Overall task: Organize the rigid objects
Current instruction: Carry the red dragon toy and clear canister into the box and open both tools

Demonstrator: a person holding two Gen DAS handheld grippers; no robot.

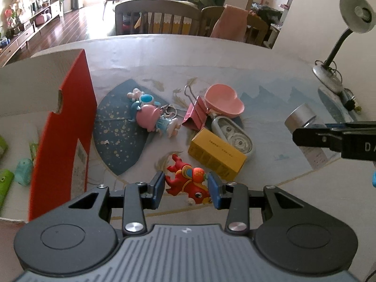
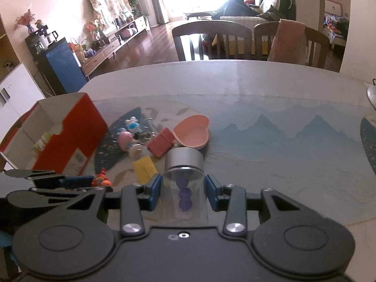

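Note:
My left gripper (image 1: 185,189) is shut on a red toy horse (image 1: 188,183), held above the table. My right gripper (image 2: 183,191) is shut on a clear jar with a silver lid (image 2: 183,176) and purple pieces inside; the jar (image 1: 303,122) also shows at the right of the left wrist view. On the table lie a pink and blue doll keychain (image 1: 152,117), a pink binder clip (image 1: 196,115), a pink heart-shaped dish (image 1: 223,101), a yellow box (image 1: 216,156) and a grey-white correction tape (image 1: 232,136). A red cardboard box (image 1: 63,127) stands open at the left, with green and teal items inside.
A desk lamp (image 1: 338,47) with its cable stands at the table's far right corner. Wooden chairs (image 2: 211,42) line the far edge. The patterned table cover (image 2: 282,145) stretches bare to the right of the pile.

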